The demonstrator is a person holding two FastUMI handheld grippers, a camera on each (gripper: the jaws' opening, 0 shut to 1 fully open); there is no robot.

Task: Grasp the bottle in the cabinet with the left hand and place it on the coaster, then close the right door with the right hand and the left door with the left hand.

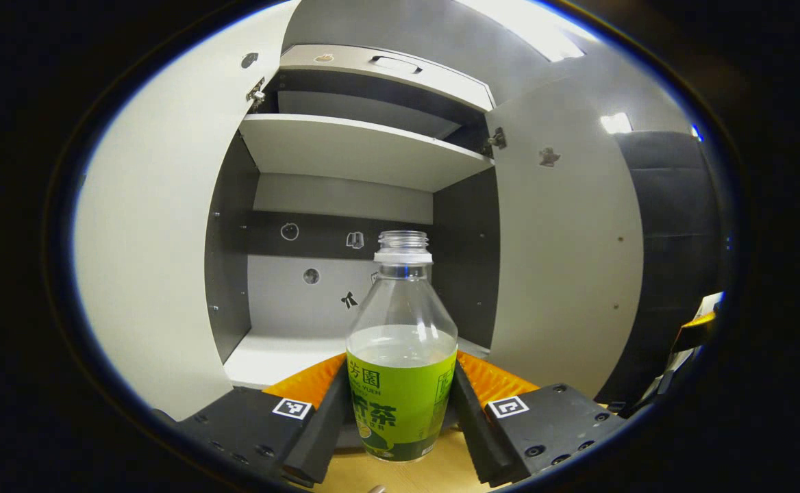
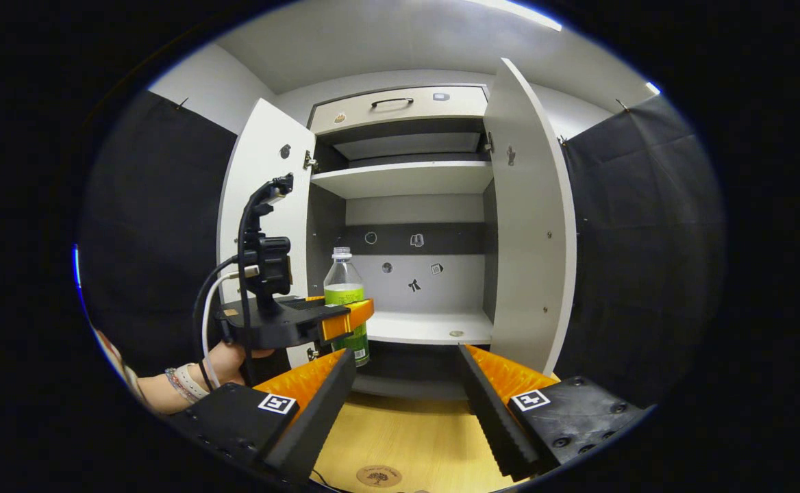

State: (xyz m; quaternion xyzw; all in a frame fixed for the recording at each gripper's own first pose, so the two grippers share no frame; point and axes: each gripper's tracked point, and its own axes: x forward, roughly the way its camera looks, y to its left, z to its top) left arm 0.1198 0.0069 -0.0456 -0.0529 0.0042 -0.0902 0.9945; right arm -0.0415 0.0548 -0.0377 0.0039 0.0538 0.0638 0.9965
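gripping the bottle [image 1: 402, 356], half full of pale liquid, the left gripper [image 1: 400, 418] holds it before the cabinet [image 2: 407, 179]; the right gripper [image 2: 407, 404] hangs spread open.

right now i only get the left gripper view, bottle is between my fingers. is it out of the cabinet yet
Observer: Yes. In the right gripper view the bottle hangs in front of the cabinet, above the wooden table, in the left gripper.
Operator: where's the coaster
Observer: The coaster lies on the table at the bottom edge of the right gripper view, nearer the camera than the bottle.
Operator: what's the right gripper doing
Observer: The right gripper is open and holds nothing, its fingers pointing at the cabinet.
Operator: doors?
Observer: Both are open: the left door behind your gripper, the right door swung outward.
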